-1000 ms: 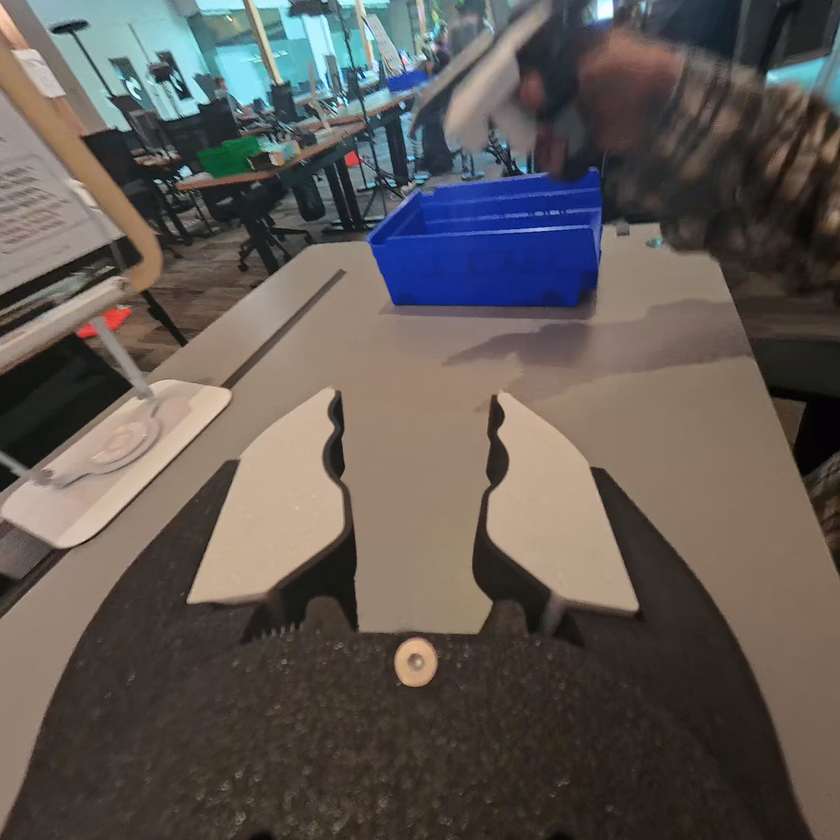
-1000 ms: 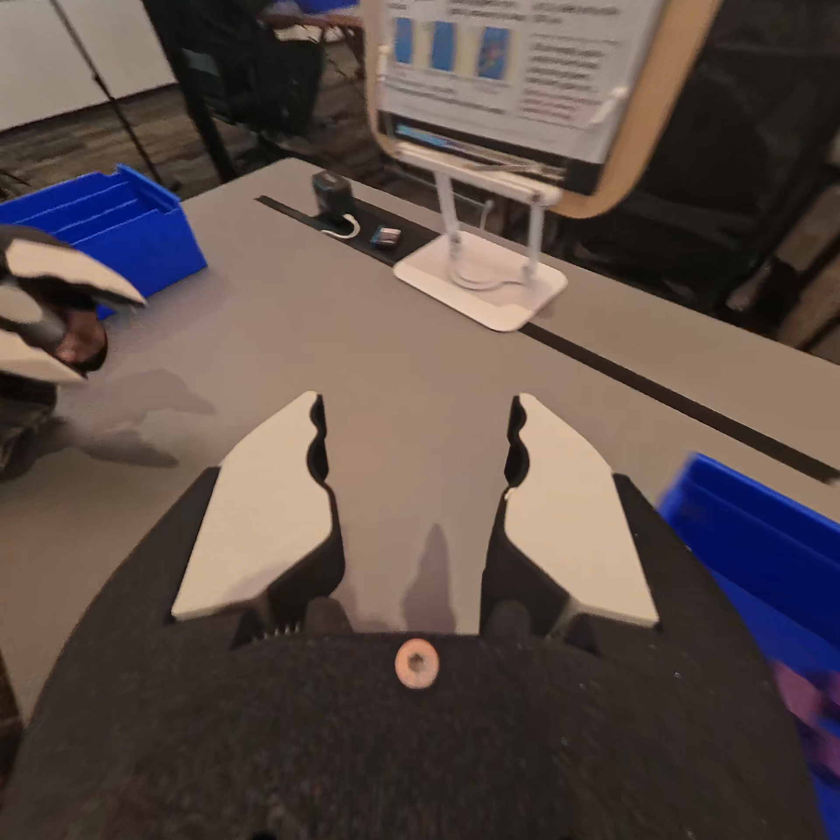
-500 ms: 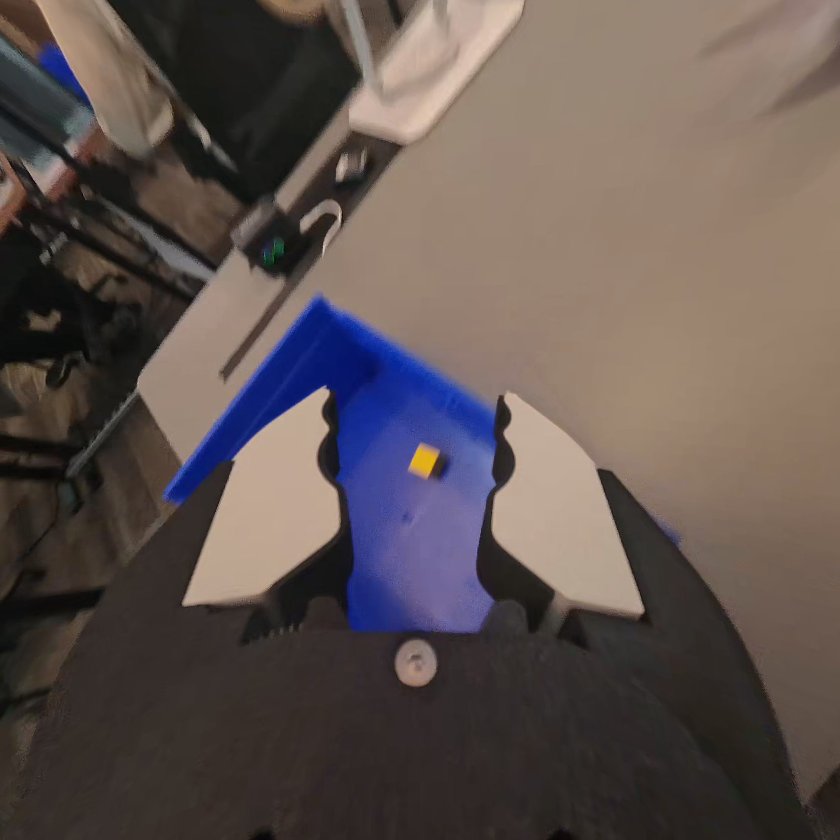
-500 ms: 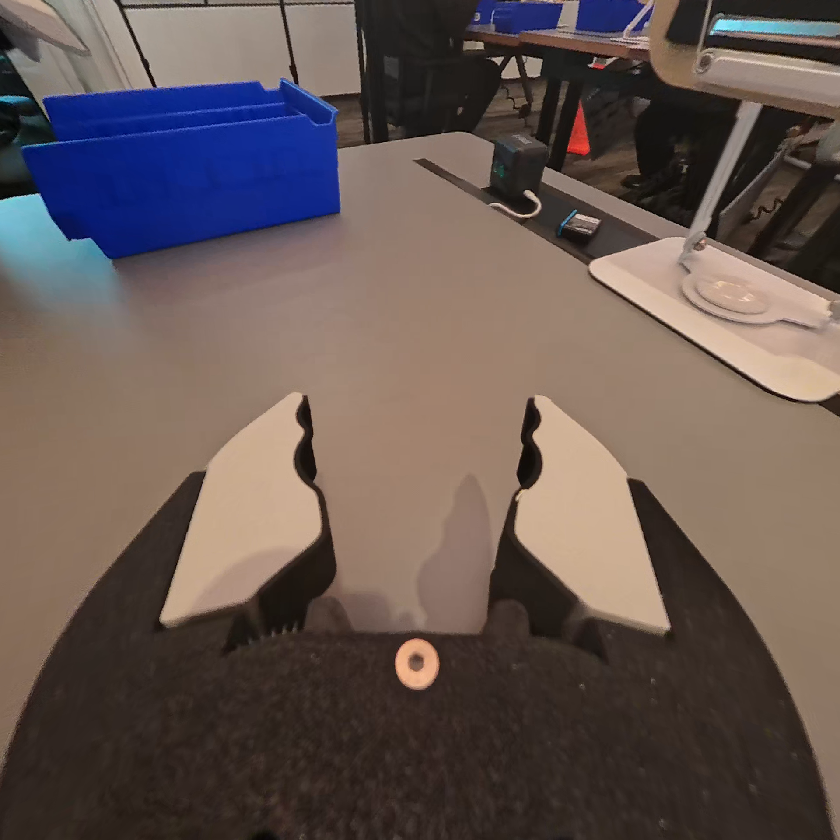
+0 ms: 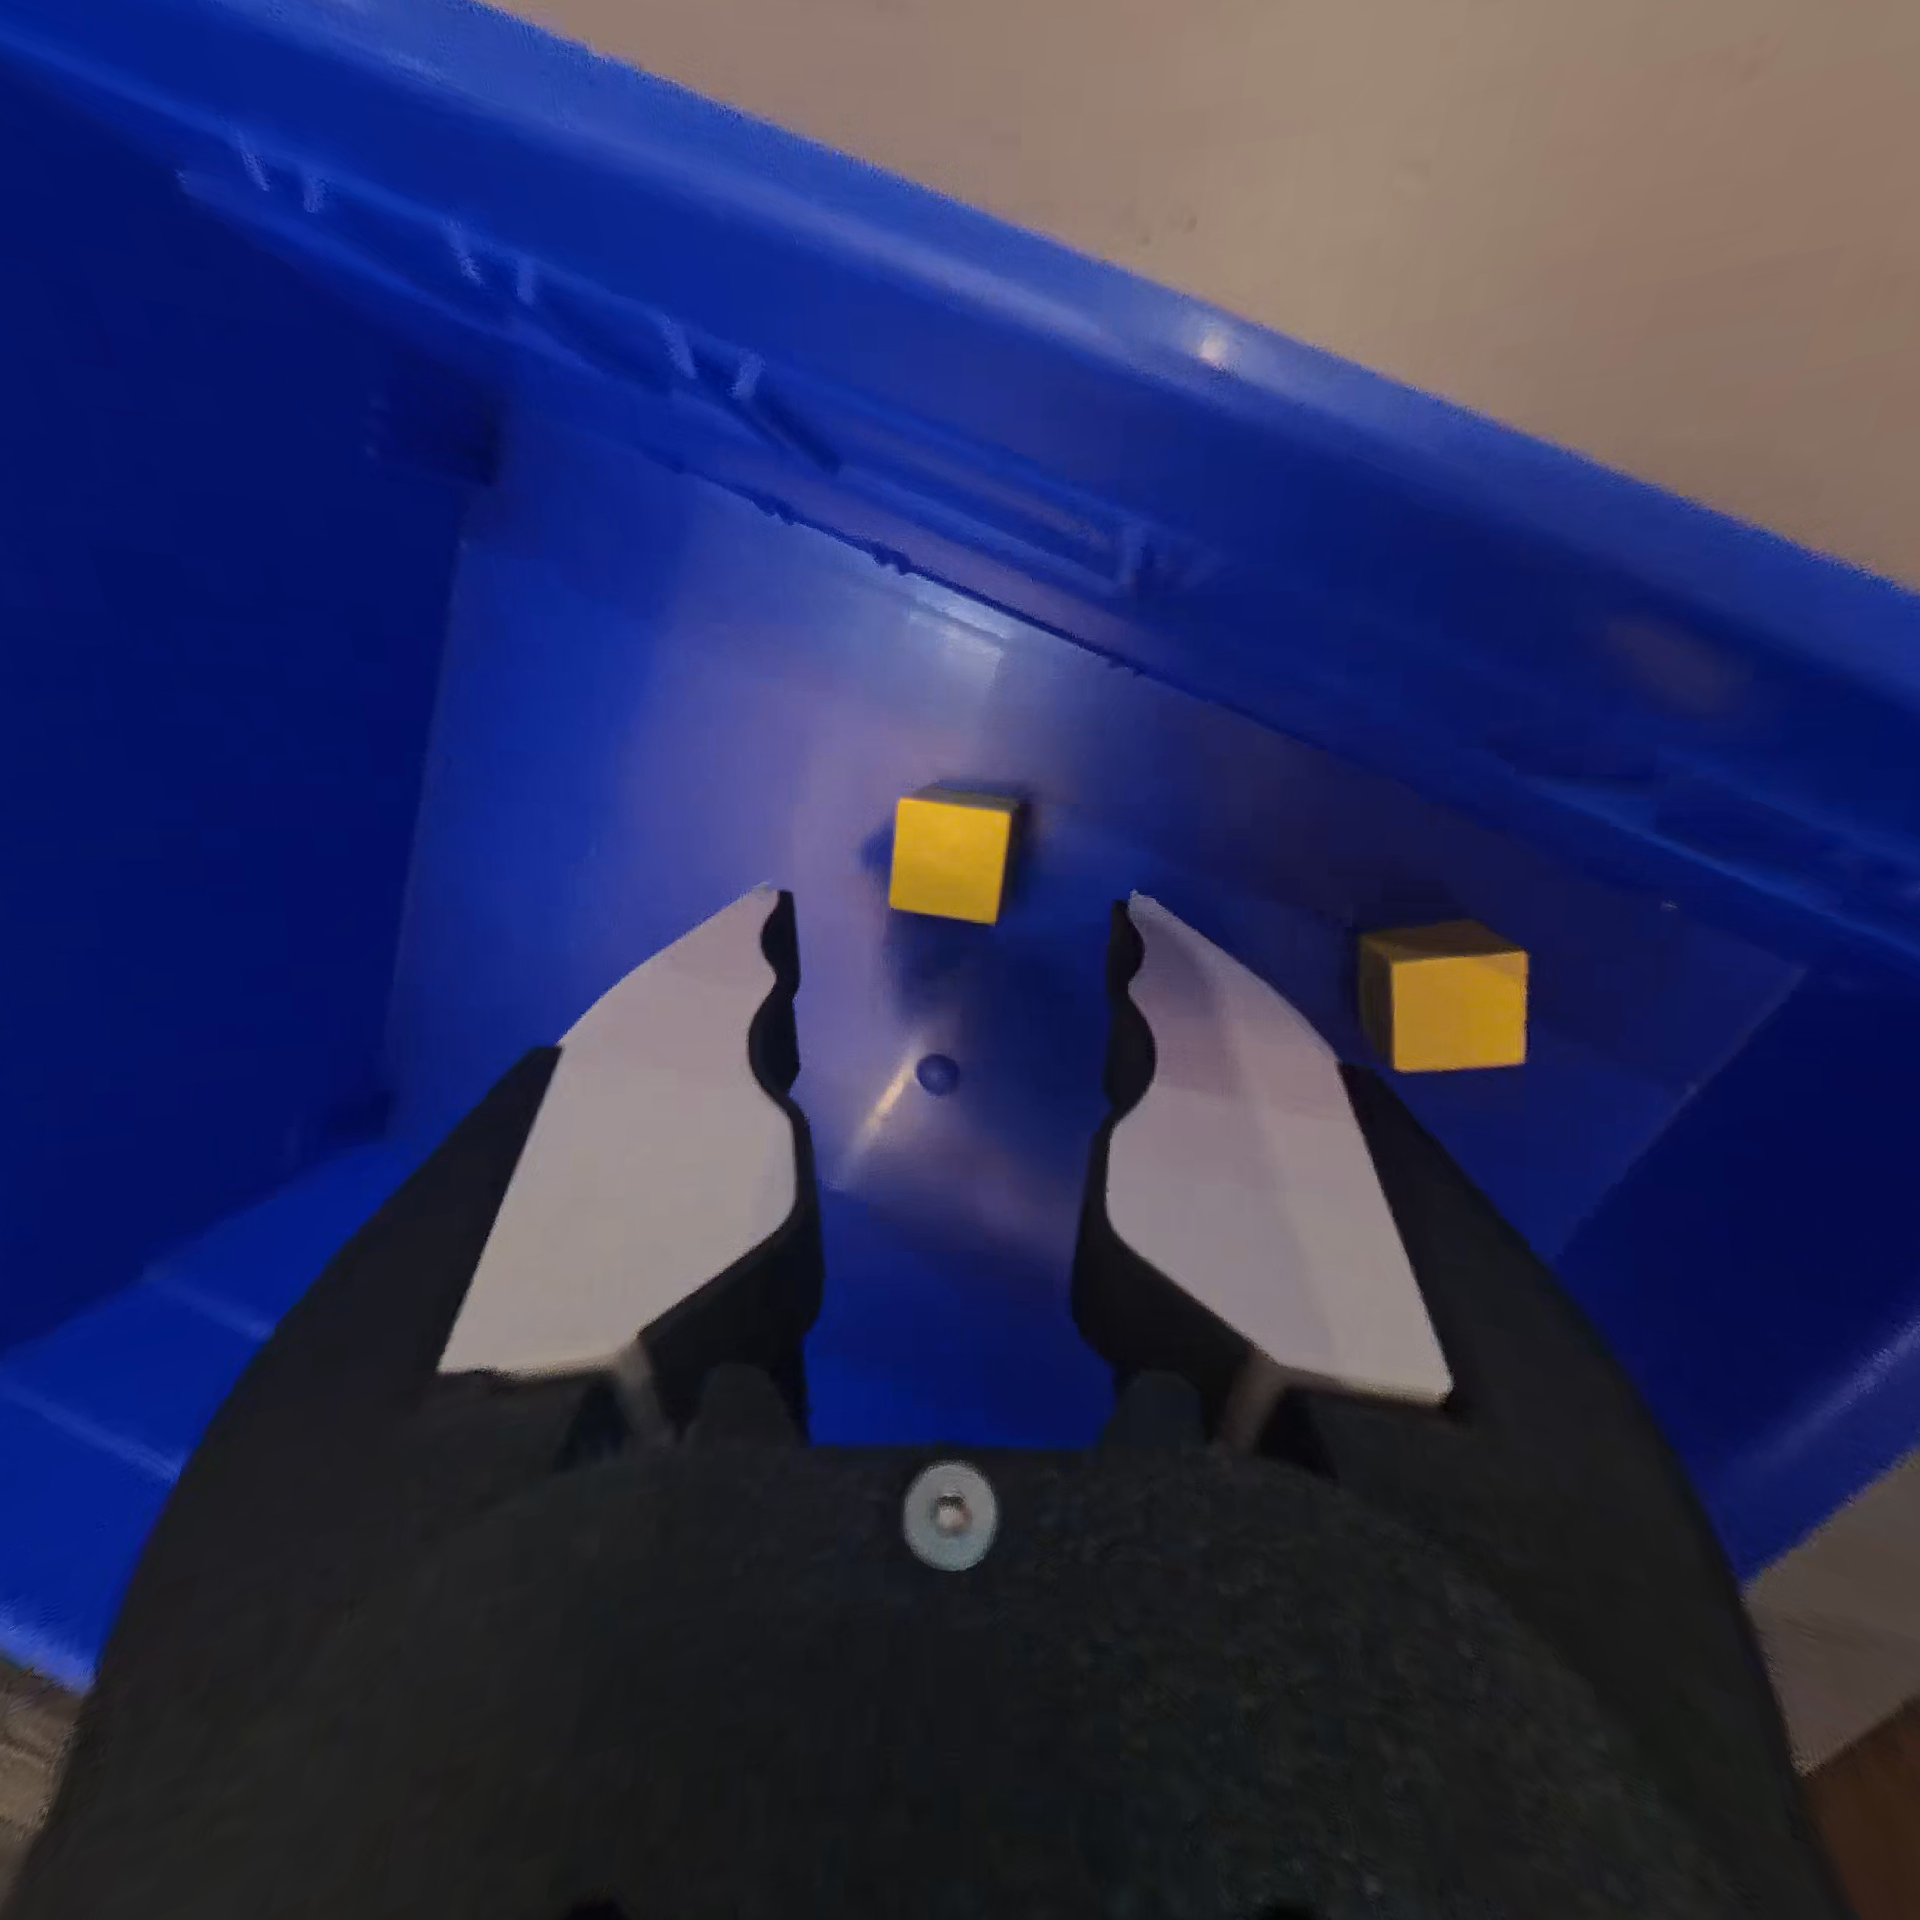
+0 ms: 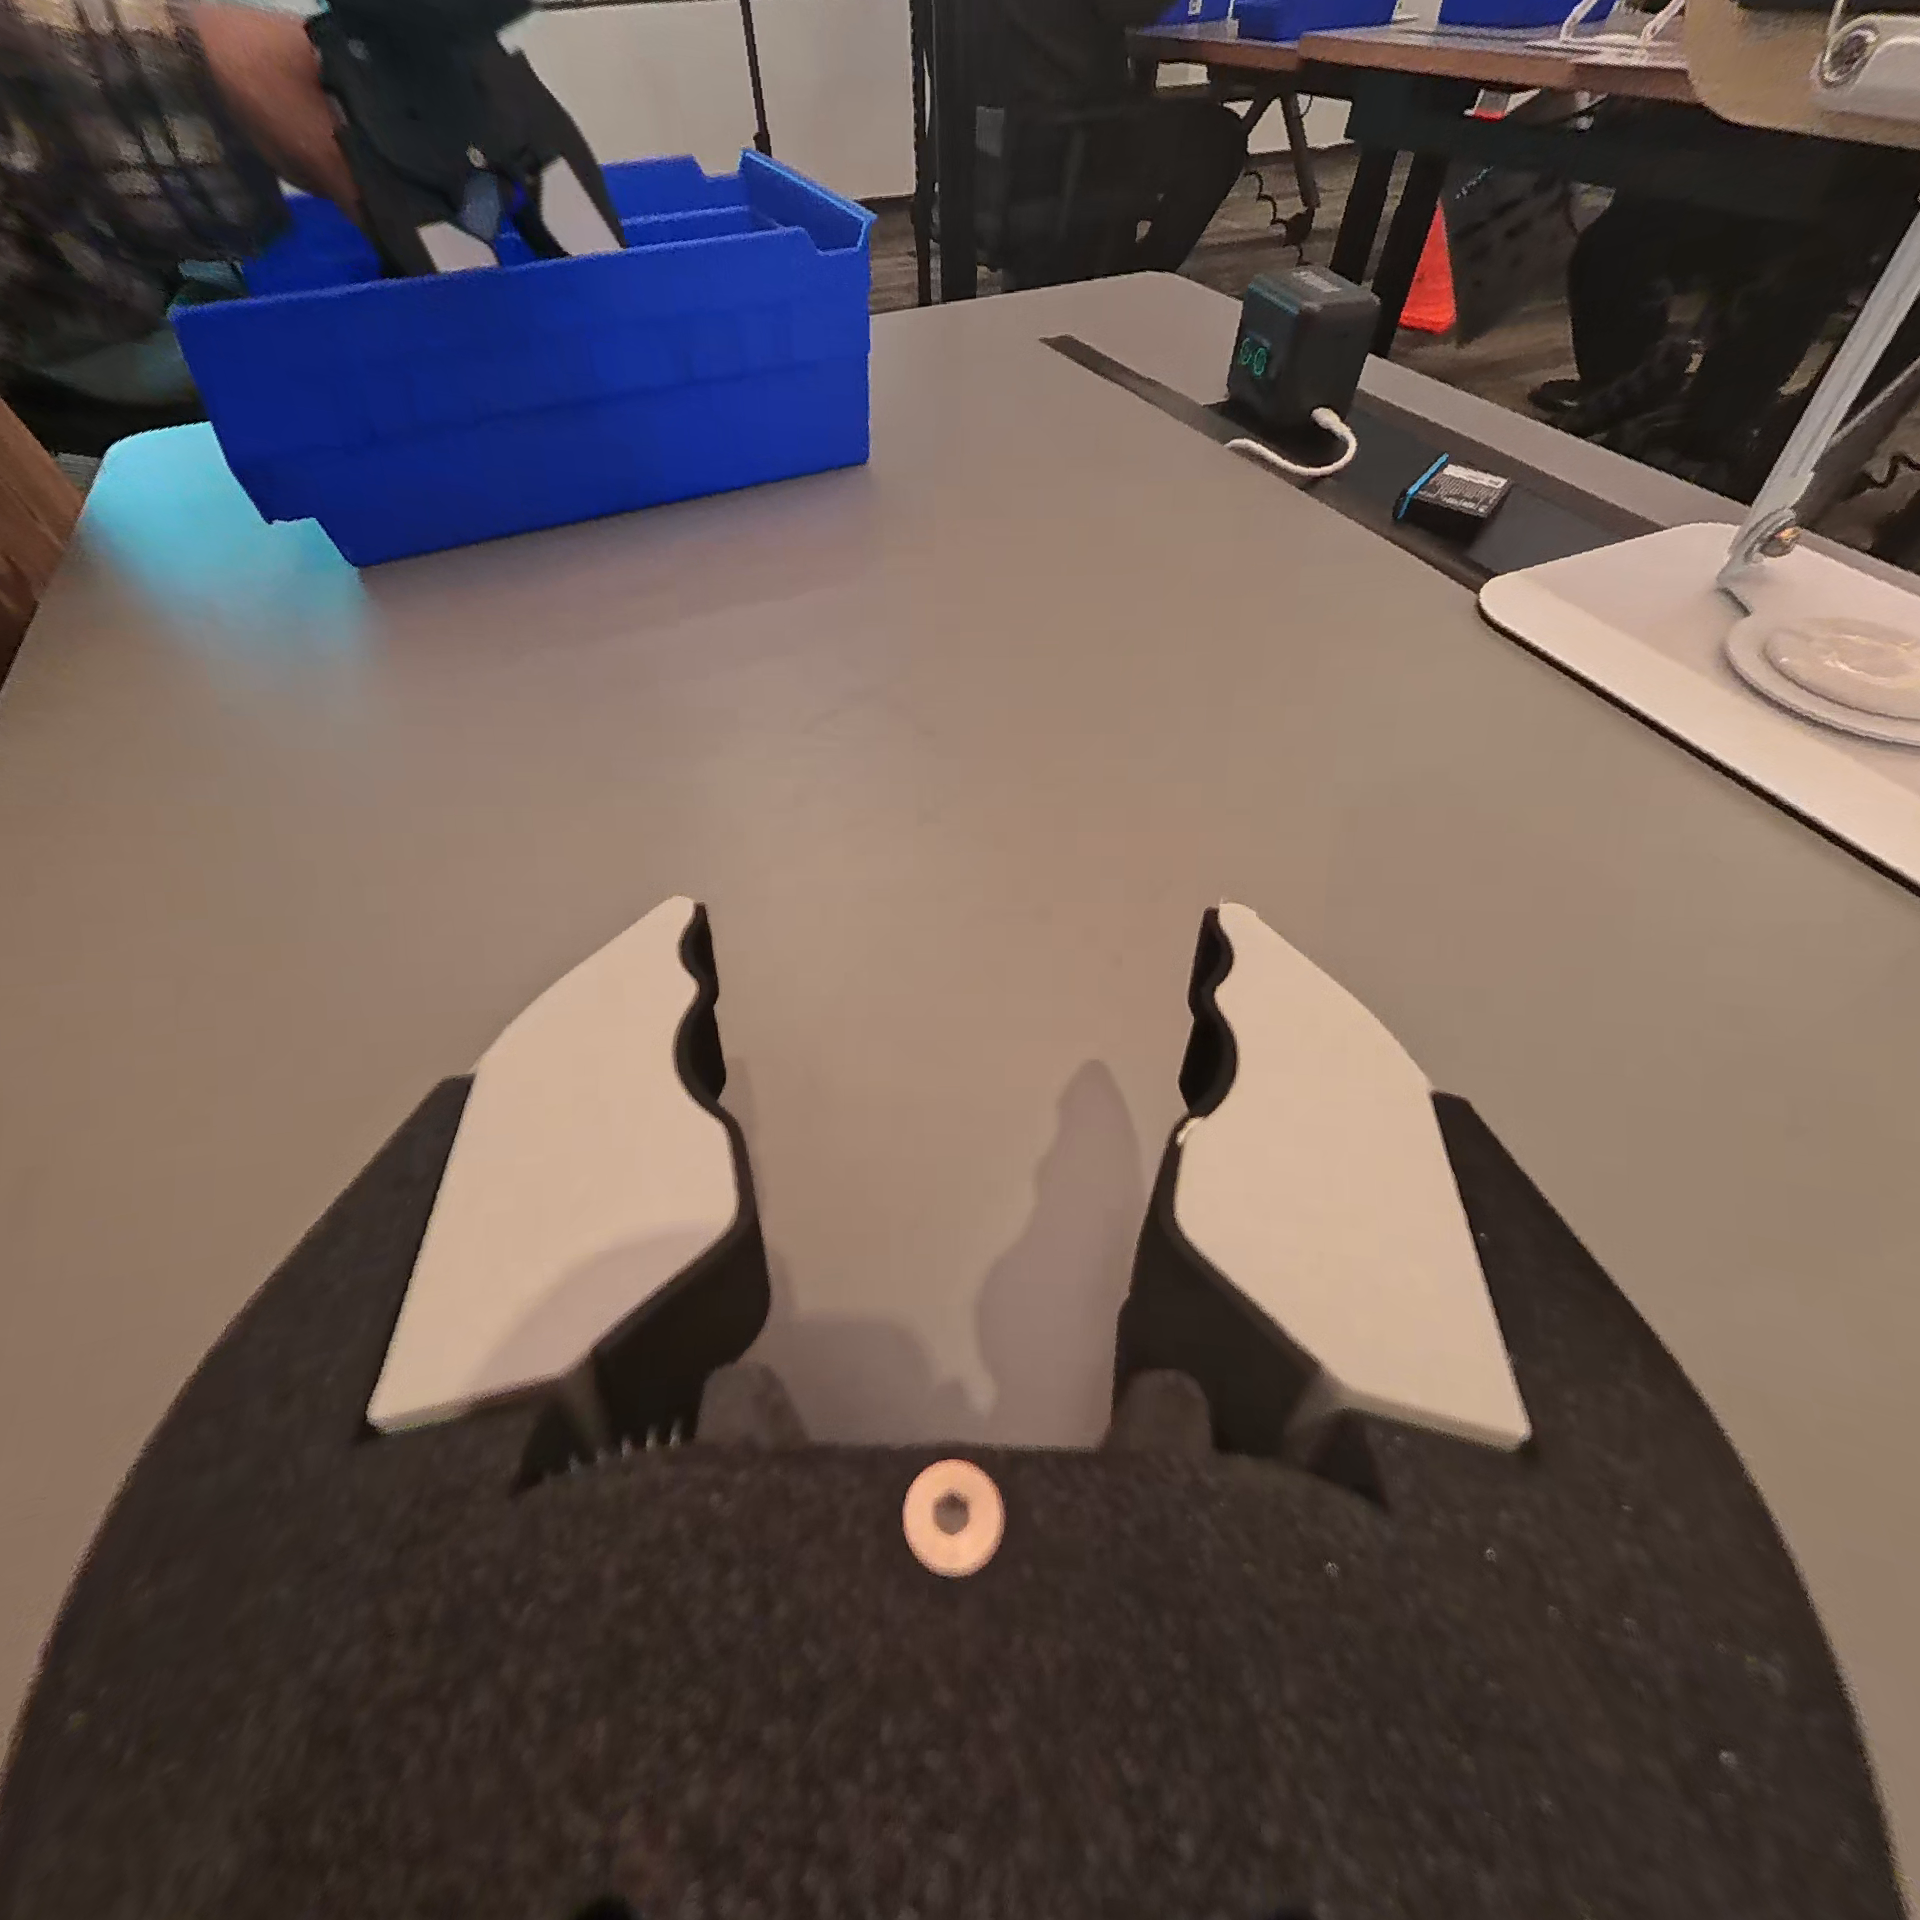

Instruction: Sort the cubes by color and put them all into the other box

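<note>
Two small yellow cubes with sharp edges and matte faces, resting apart on the glossy floor of a blue plastic box (image 5: 1351, 540). First yellow cube (image 5: 951, 856) just beyond the tips of the left hand-held gripper (image 5: 948, 904), in line with the gap, untouched. Second yellow cube (image 5: 1446, 995) off to the right, beside the right finger. Left jaws spread wide, gripping nothing. Right hand-held gripper (image 6: 954, 914) also parted and empty, low over the bare grey surface (image 6: 935, 675), well away from the box.

Spread fingers (image 6: 1340, 1174) above grey table (image 6: 935, 727)
</note>
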The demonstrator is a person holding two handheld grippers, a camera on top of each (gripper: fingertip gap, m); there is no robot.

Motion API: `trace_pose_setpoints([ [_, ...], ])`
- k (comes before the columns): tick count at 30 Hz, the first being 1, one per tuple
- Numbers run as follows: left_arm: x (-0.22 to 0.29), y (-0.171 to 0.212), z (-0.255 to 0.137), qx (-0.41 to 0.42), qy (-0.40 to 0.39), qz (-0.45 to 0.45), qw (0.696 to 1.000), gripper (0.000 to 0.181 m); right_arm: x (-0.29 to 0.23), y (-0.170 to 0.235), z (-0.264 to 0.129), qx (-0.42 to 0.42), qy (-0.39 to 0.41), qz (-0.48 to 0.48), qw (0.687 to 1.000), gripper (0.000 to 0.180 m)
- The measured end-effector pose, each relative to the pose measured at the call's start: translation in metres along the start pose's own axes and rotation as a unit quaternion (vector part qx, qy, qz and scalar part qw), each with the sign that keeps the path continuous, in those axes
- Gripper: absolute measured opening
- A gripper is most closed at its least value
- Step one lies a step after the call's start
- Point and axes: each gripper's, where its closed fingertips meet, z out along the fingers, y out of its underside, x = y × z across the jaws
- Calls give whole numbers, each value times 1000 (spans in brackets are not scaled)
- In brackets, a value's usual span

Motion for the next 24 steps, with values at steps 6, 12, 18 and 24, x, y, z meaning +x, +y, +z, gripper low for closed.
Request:
trace_pose_setpoints([
  [6,5,-2,18,-2,57,-20,998,22,1,1,-6,13,-13,19,1000,86],
  [12,-29,-3,-9,35,-13,-83,996,22,1,6,-10,14,-27,43,999,82],
  [18,-40,-123,-144,318,-159,-99,929,21,-2,2,-14,36,-60,97,993,83],
  [24,59,-279,-174,532,-149,-13,833,21,-20,-17,-22,97,-174,231,952,76],
])
